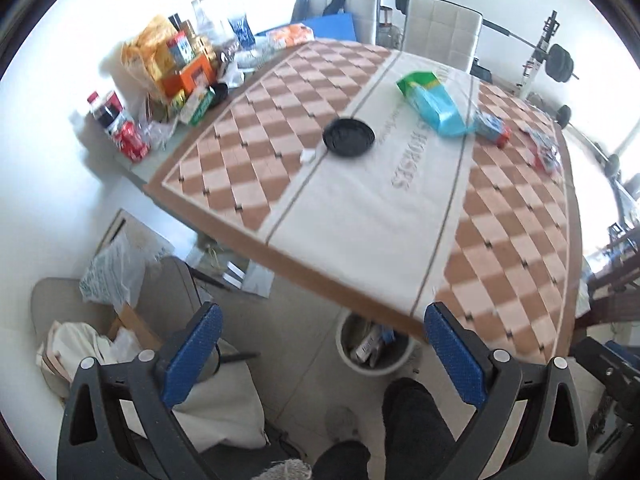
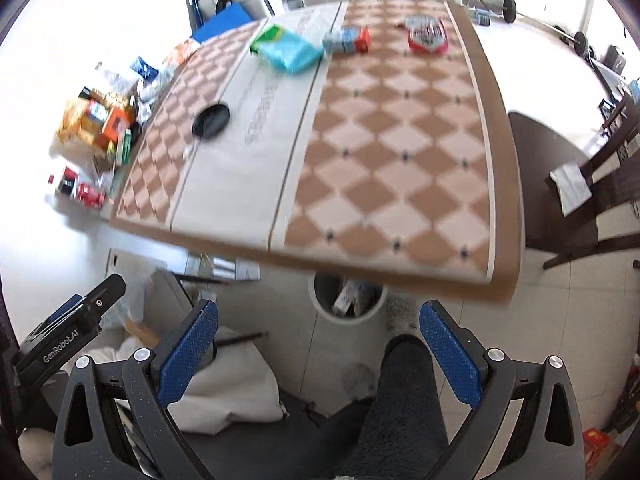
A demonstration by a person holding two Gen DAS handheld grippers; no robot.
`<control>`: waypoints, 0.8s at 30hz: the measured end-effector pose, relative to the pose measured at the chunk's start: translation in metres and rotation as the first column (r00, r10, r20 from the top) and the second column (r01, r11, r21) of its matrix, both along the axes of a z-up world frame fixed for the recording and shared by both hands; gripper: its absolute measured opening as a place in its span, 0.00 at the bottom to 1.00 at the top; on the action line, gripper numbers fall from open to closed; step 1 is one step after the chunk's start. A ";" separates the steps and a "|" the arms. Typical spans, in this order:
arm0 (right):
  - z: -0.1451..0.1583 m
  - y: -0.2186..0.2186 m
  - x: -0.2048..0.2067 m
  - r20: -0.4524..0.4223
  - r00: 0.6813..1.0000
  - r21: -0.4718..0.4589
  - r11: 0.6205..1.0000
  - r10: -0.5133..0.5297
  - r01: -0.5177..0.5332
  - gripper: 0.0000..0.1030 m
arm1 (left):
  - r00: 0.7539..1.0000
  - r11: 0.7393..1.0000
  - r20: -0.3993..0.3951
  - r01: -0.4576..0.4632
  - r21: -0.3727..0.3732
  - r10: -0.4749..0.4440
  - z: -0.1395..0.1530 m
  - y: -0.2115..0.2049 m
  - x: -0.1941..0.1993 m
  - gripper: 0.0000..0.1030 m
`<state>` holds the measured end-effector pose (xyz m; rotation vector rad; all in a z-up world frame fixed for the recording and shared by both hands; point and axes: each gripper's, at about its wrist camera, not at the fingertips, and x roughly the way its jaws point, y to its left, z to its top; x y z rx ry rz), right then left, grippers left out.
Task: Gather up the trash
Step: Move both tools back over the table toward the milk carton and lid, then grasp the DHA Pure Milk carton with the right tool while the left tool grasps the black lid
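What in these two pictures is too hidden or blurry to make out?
- Bin contents: in both views the table edge covers part of its mouth.
- Red packet: right view, label blurred by motion.
- Clutter pile: left view, items overlap; labels are too small.
- Cloth lettering: right view, smeared.

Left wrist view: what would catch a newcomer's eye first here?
The checkered tablecloth fills the frame, with a black round lid near its middle and a blue-green packet farther back. Below the table edge a white bin on the floor already holds trash, framed by the open left gripper.
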<state>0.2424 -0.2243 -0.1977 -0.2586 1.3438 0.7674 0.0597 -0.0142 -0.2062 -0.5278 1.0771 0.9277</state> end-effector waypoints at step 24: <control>-0.163 0.354 0.320 -0.033 0.764 -0.540 0.632 0.644 -0.556 0.80 | 0.910 0.943 -0.335 -0.304 -0.137 0.245 -0.119 0.166 0.262 1.00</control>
